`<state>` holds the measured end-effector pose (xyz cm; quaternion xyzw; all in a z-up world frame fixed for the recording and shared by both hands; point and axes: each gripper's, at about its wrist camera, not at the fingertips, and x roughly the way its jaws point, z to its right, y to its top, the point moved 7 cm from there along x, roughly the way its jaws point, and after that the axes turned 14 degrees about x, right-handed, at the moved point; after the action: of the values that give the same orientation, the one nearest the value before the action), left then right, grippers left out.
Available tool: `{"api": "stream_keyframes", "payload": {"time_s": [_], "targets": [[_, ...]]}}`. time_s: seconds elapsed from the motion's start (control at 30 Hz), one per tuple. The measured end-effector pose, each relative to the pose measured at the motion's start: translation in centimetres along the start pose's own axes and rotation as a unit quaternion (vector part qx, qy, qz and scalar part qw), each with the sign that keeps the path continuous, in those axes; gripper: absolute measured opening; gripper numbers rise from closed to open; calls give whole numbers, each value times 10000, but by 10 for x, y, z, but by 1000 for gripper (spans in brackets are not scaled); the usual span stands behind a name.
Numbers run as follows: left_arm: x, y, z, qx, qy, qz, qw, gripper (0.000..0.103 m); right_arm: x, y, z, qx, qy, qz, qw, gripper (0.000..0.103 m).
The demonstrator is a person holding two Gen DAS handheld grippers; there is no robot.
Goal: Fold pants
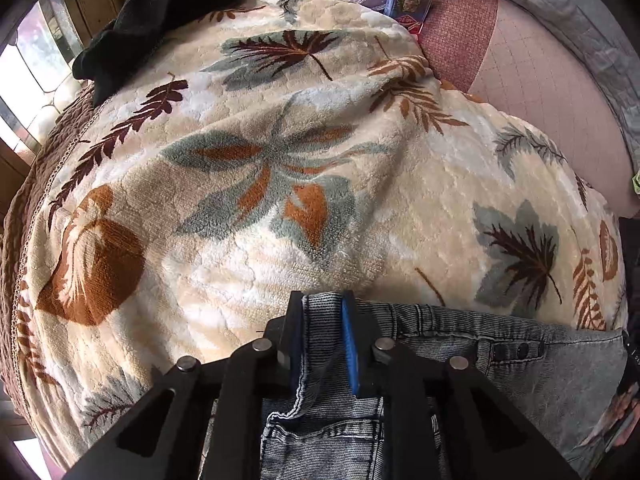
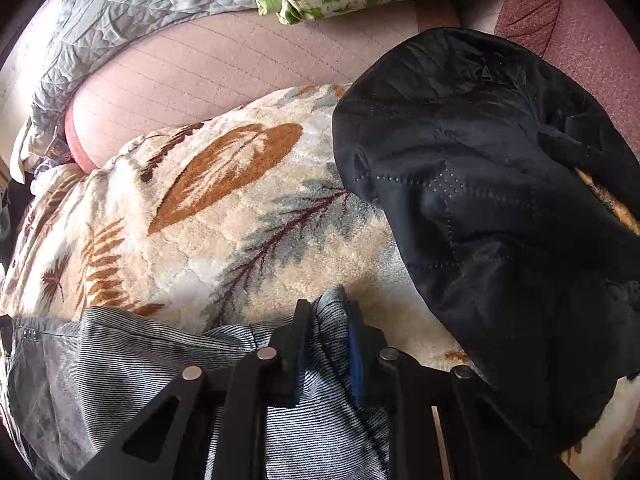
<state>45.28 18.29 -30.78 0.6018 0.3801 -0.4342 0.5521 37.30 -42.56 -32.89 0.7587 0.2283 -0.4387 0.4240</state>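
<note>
Both grippers clamped on the pants' waistband, pants lying on the bed.

L gripper (image 1: pixel 322 322) tilts steeply down, fingers (image 1: pixel 349 344) closed on denim at the waistband's left end, just above a pocket; fabric bunched btwn the pads. R gripper (image 2: pixel 329 330) also angled down, a bit less steep, fingers (image 2: pixel 355 354) pinching a raised fold of the same waistband at its right end. The grey jeans (image 1: pixel 520 364) lie at the near edge of a leaf-print blanket (image 1: pixel 280 160) w/ the snap-button fly btwn the two grips. Black quilted jacket (image 2: pixel 500 208) sits on the blanket just right of the R gripper; a dark garment (image 1: pixel 132 28) lies far left. Pink bedsheet (image 2: pixel 192 80) beyond the blanket.
</note>
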Motion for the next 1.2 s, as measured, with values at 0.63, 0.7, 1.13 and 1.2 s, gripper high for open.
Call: {"api": "stream_keyframes", "payload": {"time_s": [0.63, 0.7, 1.13, 1.2], "targets": [[-185, -75, -15, -201, -558, 1502, 9869, 16, -177, -31, 45, 652, 1023, 883, 9887, 15], [-202, -102, -21, -234, -563, 1569, 9857, 15, -192, -52, 53, 647, 1044, 826, 9890, 15], [-188, -284, -55, -491, -360, 908, 9940, 3, -221, -223, 123, 469, 742, -98, 9961, 16], [-181, -293, -54, -552, -435, 762, 9946, 3, -207, -246, 135, 374, 491, -577, 9964, 20]]}}
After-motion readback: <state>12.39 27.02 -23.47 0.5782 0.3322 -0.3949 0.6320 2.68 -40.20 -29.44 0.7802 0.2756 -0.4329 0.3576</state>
